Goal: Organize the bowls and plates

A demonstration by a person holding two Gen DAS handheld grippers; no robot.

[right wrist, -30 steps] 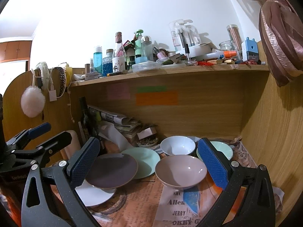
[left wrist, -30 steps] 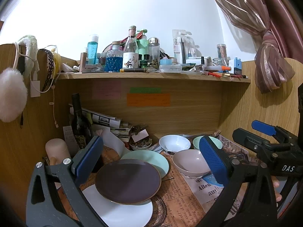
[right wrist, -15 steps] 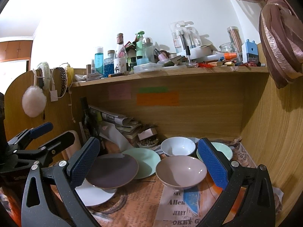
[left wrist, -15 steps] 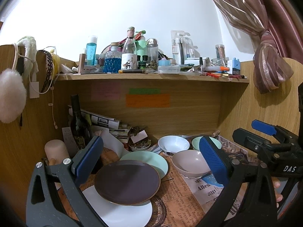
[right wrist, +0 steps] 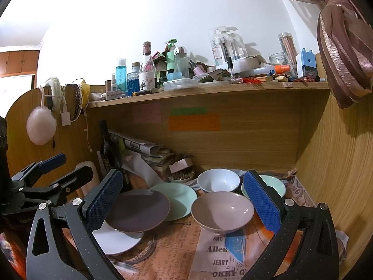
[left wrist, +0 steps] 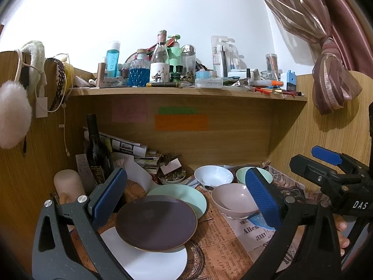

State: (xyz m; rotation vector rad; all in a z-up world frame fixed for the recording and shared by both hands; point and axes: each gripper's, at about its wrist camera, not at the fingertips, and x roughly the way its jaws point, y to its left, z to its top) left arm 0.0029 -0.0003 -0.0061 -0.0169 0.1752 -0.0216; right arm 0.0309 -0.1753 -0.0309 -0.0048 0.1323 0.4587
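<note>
Left wrist alone shows fingers.

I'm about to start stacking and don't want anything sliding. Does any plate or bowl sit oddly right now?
Yes. The dark purple plate rests tilted across the rims of the white plate and the mint plate, not flat. The pink bowl, white bowl and mint bowl sit upright. Nothing looks spilled or broken.

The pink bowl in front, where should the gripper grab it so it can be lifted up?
Probably the pink bowl's near rim, coming from above with the open right gripper, one finger inside and one outside. It sits upright and looks wider than the jaws; the mint bowl crowds its far right side.
</note>
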